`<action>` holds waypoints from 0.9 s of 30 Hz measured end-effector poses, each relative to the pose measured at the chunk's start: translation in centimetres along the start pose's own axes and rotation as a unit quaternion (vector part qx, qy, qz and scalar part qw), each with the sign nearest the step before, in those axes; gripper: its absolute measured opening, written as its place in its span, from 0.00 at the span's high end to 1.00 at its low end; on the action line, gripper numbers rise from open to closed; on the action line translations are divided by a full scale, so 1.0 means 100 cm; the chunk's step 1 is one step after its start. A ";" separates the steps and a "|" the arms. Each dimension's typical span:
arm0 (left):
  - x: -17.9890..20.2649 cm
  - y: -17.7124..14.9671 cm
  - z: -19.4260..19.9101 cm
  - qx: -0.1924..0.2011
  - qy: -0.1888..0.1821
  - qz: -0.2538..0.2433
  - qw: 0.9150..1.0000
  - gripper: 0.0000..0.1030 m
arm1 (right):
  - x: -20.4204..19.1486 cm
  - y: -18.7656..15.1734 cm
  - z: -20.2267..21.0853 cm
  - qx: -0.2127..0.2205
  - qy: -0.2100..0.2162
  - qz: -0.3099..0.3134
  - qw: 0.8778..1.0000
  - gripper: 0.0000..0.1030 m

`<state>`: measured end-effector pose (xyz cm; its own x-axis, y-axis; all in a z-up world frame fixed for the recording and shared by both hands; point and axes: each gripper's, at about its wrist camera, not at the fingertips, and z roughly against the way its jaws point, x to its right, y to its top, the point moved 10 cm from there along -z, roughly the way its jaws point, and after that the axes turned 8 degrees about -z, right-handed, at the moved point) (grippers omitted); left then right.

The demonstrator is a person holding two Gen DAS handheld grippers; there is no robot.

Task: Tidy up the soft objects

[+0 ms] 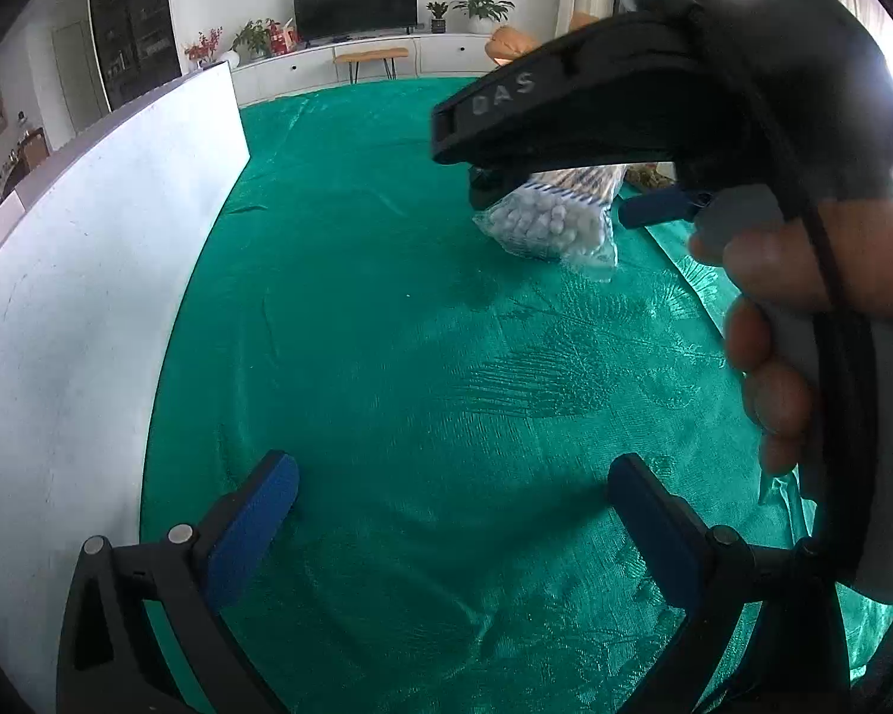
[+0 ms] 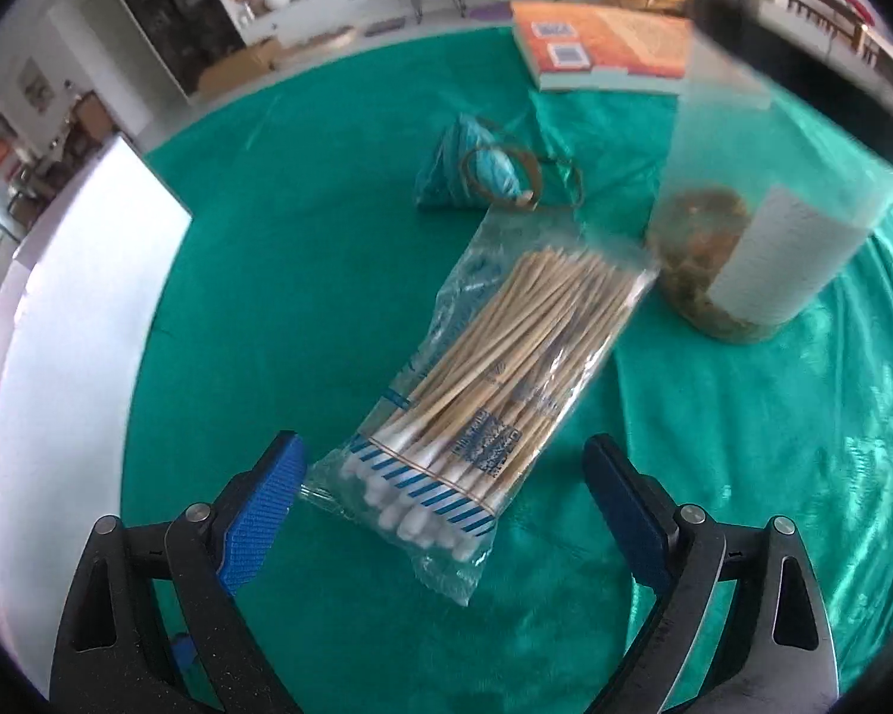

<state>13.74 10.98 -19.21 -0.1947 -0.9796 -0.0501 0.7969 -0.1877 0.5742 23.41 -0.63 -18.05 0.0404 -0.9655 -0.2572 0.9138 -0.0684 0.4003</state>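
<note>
Cotton swab bag: flat on the desk, between my right tool's spread pads, lined up for pickup. Left tool released, idle, holding nothing.

Two grabbers over a green cloth

The left gripper is wide open. The right gripper is by a bag of cotton swabs on the green cloth.

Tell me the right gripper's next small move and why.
Probably ease the right gripper forward and down, then close: its jaws are open, and the cotton swab bag lies on the green cloth with its cotton-tip end between the fingertips, not yet pinched.
</note>
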 end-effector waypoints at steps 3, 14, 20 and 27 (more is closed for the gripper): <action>0.001 0.000 -0.001 -0.002 0.004 -0.006 1.000 0.00 | 0.009 -0.008 0.014 0.018 0.020 0.014 1.000 0.52; 0.000 0.002 -0.003 -0.002 0.004 -0.005 1.000 0.00 | 0.144 -0.100 0.109 0.012 0.004 0.034 0.999 0.59; 0.001 0.001 -0.002 -0.002 0.005 -0.005 1.000 0.00 | 0.200 -0.008 0.103 0.082 -0.044 0.023 0.995 0.58; 0.001 0.001 -0.002 -0.002 0.006 -0.005 1.000 0.00 | 0.228 -0.007 0.108 0.109 -0.030 -0.083 0.990 0.22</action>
<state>13.91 10.90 -19.29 -0.1962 -0.9784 -0.0648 0.7975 -0.1977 0.5701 19.35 -25.29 -14.67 -0.1331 -0.9493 -0.2847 0.7969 -0.2733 0.5388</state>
